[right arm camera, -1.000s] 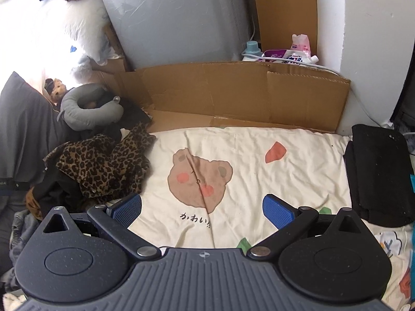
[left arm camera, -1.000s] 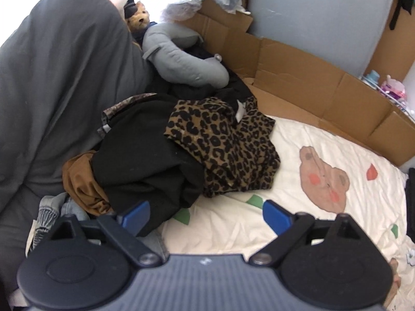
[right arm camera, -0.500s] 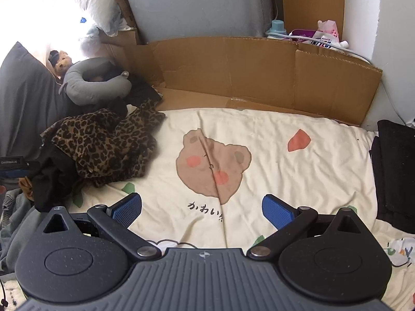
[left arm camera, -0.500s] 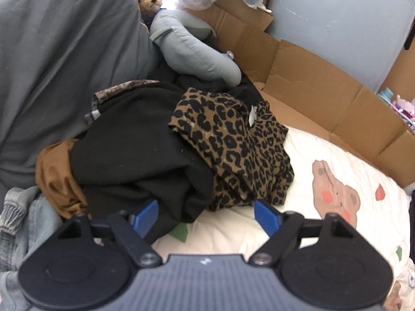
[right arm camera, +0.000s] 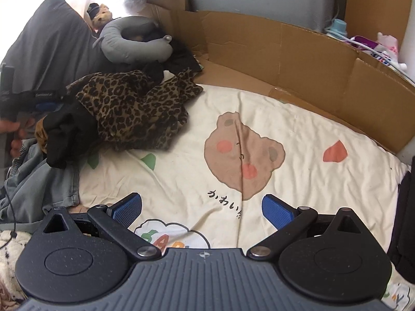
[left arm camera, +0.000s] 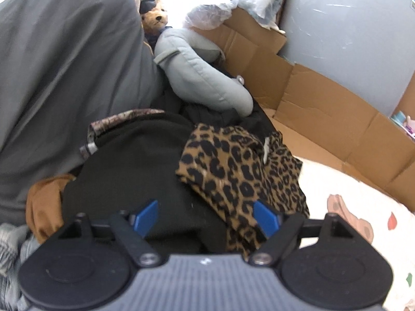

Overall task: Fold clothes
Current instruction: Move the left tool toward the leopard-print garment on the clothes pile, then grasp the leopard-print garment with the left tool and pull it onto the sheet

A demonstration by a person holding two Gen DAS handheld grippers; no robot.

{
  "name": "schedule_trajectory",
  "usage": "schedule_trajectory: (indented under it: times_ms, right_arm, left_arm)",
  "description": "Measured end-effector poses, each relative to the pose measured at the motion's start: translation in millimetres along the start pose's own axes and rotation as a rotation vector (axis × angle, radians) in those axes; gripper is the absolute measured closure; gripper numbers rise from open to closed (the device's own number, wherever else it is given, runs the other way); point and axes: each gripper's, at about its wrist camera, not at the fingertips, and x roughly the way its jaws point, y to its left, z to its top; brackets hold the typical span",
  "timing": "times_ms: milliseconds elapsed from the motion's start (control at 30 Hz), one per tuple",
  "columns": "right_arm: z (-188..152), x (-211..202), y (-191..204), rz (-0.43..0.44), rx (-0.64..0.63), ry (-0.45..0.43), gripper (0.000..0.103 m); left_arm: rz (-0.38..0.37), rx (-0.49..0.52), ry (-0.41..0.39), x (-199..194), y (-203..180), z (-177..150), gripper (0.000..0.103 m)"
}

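A heap of clothes lies on the left of the bed: a leopard-print garment (left arm camera: pixel 241 173) (right arm camera: pixel 135 108) over a black garment (left arm camera: pixel 135 171) (right arm camera: pixel 70 134), with a brown piece (left arm camera: pixel 44 207) and grey-blue jeans (right arm camera: pixel 39 181) beneath. My left gripper (left arm camera: pixel 205 216) hovers open right over the heap. The black cloth and the leopard hem show between its blue pads (left arm camera: pixel 144 217), and neither pad presses on them. My right gripper (right arm camera: pixel 202 211) stands open above the cream bear-print sheet (right arm camera: pixel 298 134), with nothing between its fingers.
A grey neck pillow (left arm camera: pixel 202 77) and a teddy bear (left arm camera: pixel 155 19) lie behind the heap, beside a grey duvet (left arm camera: pixel 64 64). Cardboard (right arm camera: pixel 311 59) lines the wall side. Folded black clothes (right arm camera: pixel 407 207) sit at the right edge. A hand (right arm camera: pixel 10 127) shows far left.
My left gripper has come down and forward onto the heap, and its jaws have narrowed a little. The right gripper has sunk toward the sheet and rolled.
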Motion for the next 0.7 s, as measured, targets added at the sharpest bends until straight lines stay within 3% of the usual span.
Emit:
schedule_trajectory:
  times_ms: [133, 333, 433, 467, 500, 533, 567, 600, 700]
  right_arm:
    - [-0.1, 10.0, -11.7, 0.023, -0.074, -0.016, 0.002]
    - [-16.0, 40.8, -26.9, 0.074, -0.005, -0.115, 0.002]
    - [-27.5, 52.4, -27.1, 0.077, 0.028, -0.173, 0.002]
    - [-31.2, 54.4, -26.3, 0.078, 0.037, -0.179, 0.002]
    - [-35.3, 56.1, -25.3, 0.083, 0.038, -0.175, 0.002]
    - [-39.6, 57.8, -24.2, 0.089, 0.034, -0.168, 0.002]
    - [-43.8, 59.5, -23.2, 0.095, 0.031, -0.161, 0.002]
    - [-48.1, 61.2, -22.2, 0.101, 0.027, -0.153, 0.002]
    - [-53.6, 63.8, -20.5, 0.127, 0.027, -0.129, 0.002]
  left_arm:
    - [-0.006, -0.008, 0.001, 16.6, 3.2, 11.4, 0.018]
    - [-0.016, 0.024, 0.009, 45.4, 1.4, 30.5, 0.013]
    - [-0.026, 0.004, 0.038, 64.5, 2.2, 36.6, 0.017]
    - [-0.034, -0.003, 0.044, 69.4, 2.5, 37.6, 0.021]
    - [-0.025, 0.004, 0.048, 72.8, 1.0, 37.9, 0.039]
    - [-0.010, 0.005, 0.056, 74.6, -0.5, 38.0, 0.068]
    - [0.006, 0.005, 0.065, 76.4, -2.0, 38.0, 0.082]
    - [0.021, 0.006, 0.073, 78.2, -3.4, 38.0, 0.088]
    - [-0.002, -0.025, 0.065, 72.1, -3.2, 36.9, 0.093]
